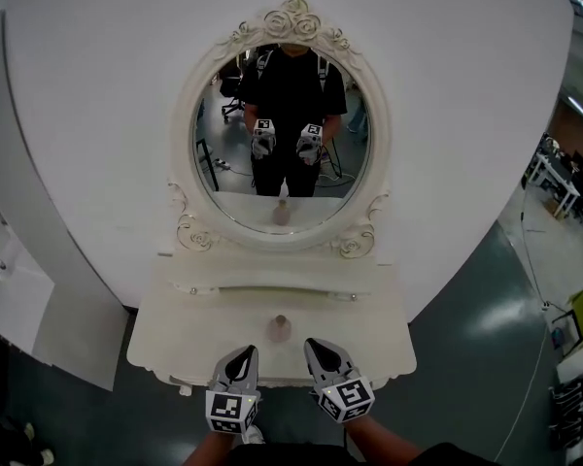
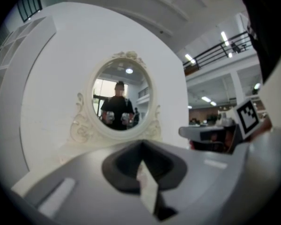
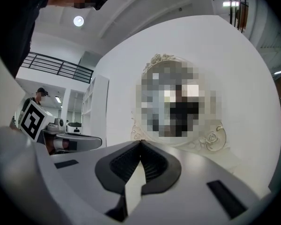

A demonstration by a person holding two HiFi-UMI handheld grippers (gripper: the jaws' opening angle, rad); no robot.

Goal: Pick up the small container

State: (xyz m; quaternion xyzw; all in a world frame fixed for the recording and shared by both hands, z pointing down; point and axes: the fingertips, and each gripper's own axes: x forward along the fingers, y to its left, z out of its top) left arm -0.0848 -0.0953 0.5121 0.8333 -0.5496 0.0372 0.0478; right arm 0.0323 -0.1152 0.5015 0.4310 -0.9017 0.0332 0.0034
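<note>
L tool [image 1: 242, 359] & R tool [image 1: 322, 353] are held clenched, empty, at table [image 1: 175, 330] front edge. Small container [image 1: 281, 328] is stood on table just ahead, btwn the 2 tools, untouched.

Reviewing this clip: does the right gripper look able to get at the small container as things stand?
Probably yes. The small container stands alone on the vanity top, just ahead and left of the right gripper, with nothing between them. Its jaws are together, so they must open first.
</note>
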